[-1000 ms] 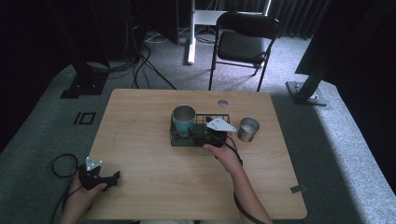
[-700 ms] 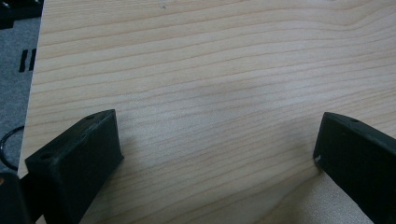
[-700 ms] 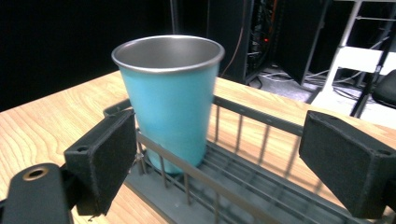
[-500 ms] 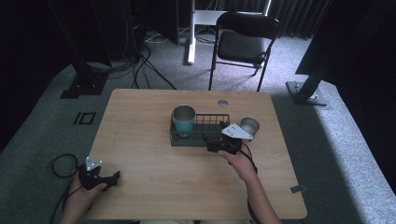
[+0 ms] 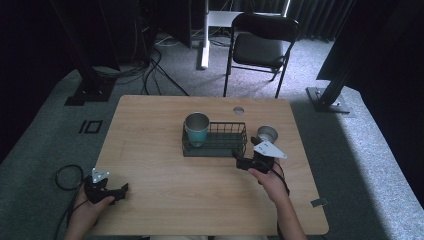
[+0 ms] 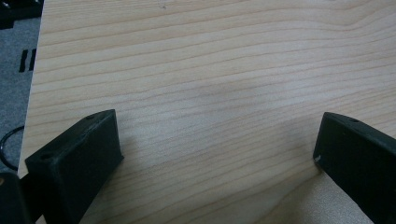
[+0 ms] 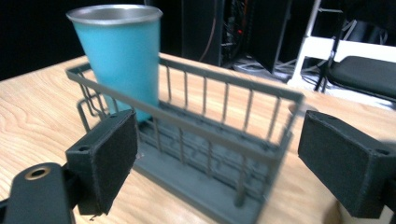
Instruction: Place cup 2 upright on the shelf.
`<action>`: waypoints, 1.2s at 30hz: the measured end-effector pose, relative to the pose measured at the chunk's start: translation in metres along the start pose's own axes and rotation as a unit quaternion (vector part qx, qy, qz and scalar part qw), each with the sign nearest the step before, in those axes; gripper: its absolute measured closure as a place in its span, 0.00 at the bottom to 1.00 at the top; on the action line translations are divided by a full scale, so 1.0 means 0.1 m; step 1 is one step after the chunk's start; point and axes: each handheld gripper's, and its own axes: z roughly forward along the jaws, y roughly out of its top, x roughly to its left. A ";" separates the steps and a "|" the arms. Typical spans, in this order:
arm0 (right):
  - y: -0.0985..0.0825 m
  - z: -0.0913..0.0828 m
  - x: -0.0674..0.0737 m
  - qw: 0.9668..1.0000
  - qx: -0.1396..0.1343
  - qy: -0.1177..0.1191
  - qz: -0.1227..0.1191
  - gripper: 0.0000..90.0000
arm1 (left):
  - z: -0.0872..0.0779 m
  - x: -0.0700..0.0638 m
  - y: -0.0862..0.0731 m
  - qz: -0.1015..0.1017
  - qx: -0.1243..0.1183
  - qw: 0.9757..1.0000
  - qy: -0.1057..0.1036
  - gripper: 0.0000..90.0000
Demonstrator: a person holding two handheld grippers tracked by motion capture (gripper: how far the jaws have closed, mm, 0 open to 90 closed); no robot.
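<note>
Fingers (image 7: 105, 158) of both grippers wide apart, empty | wire basket (image 7: 205, 140) ahead of right fingers | wooden tabletop (image 6: 210, 70) under left fingers | grey carpet (image 5: 350, 150) around

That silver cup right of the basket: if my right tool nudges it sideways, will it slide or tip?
The silver cup looks like thin metal, so probably light; a low nudge should slide it on the smooth table. It seems to narrow toward its base, so a push near the rim may tip it, and then it could roll. The right tool is open beside the basket.

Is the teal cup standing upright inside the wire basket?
Yes. The teal cup stands upright, rim up, at the left end of the wire basket.
</note>
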 end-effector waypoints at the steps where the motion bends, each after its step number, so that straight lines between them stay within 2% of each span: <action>1: -0.03 -0.02 -0.02 1.000 0.003 -0.002 0.002 0.13 | 0.00 0.00 0.00 0.000 0.000 1.000 0.000 0.01; 27: -0.47 -0.42 -0.36 0.998 0.031 -0.056 0.029 0.13 | 0.00 0.00 0.00 0.001 0.001 1.000 0.000 0.01; 36: -0.60 -0.52 -0.51 0.995 0.040 -0.083 0.041 0.13 | 0.00 0.00 0.00 0.000 0.000 1.000 0.000 0.01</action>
